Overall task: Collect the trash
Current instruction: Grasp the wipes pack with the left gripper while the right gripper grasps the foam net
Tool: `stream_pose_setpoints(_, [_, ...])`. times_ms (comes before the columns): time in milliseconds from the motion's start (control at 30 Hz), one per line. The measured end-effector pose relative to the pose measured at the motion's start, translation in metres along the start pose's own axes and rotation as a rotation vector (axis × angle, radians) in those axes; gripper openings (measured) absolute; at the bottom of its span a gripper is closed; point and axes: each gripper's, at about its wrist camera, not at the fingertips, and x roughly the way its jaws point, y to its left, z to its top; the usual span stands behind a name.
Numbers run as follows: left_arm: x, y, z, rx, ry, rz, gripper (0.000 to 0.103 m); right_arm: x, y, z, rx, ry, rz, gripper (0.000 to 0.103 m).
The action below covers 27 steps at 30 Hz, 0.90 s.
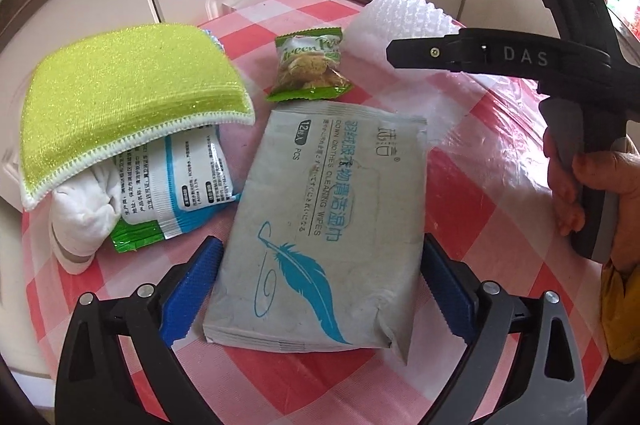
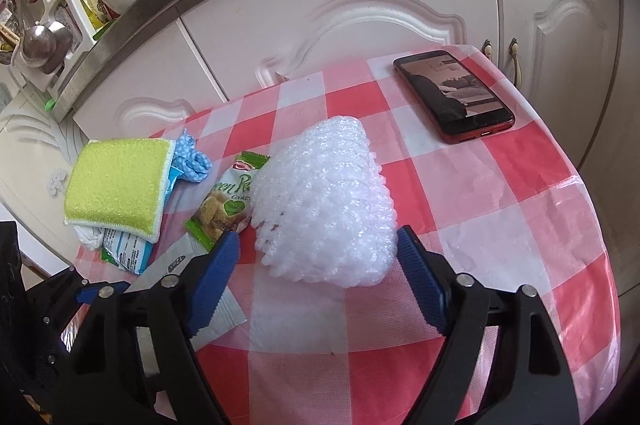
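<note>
**Both grippers lined up, nothing clamped yet**

We hover over two pieces of trash at once. In the left wrist view, the left gripper [image 1: 320,289] stands wide open astride the grey wipes packet [image 1: 320,225], which lies flat on the checked tablecloth [image 1: 500,153] at centre frame; the blue pads [image 1: 196,289] flank its lower edges with no squeeze showing. In the right wrist view, the right gripper [image 2: 320,281] brackets the near end of the white foam netting [image 2: 324,201], jaws open and pads not pressing. To grip well, we judge the left should sink lower and pinch the packet across its narrow width, while the right closes gently (foam crushes and springs). We steer clear of the cookie wrapper [image 2: 224,201], left of the netting, and the phone [image 2: 454,97] at upper right.
</note>
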Motion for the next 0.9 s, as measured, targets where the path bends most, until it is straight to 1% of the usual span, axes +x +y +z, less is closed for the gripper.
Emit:
stream_pose_setpoints(100, [0.0,-0.001,0.0,-0.028,-0.013,0.014,0.094,0.002,-0.001,0.0,0.005,0.011,0.001,0.064])
stream_pose_setpoints(133, [0.0,-0.001,0.0,-0.036,-0.017,0.02,0.093,0.002,-0.001,0.0,0.005,0.011,0.001,0.063])
stream_pose_setpoints(200, [-0.002,0.0,0.0,-0.059,-0.026,0.033,0.085,0.001,-0.002,0.0,0.005,0.008,0.0,0.059])
stream_pose_setpoints(267, [-0.006,0.003,-0.002,-0.096,-0.032,0.024,0.081,0.001,-0.003,0.0,0.01,0.011,0.004,0.055])
stream_pose_setpoints(467, [-0.013,0.0,-0.01,-0.141,-0.049,0.029,0.078,-0.002,-0.004,-0.002,0.012,0.003,0.026,0.046])
stream_pose_setpoints(600, [-0.02,0.001,-0.02,-0.19,-0.066,0.012,0.077,-0.006,-0.009,-0.004,0.04,-0.002,0.053,0.042])
stream_pose_setpoints(833, [-0.046,0.003,-0.044,-0.274,-0.126,0.007,0.077,-0.017,-0.003,-0.013,0.036,-0.024,0.115,0.042])
stream_pose_setpoints(900, [-0.056,0.003,-0.051,-0.295,-0.15,0.016,0.077,-0.02,0.001,-0.017,0.029,-0.03,0.134,0.042])
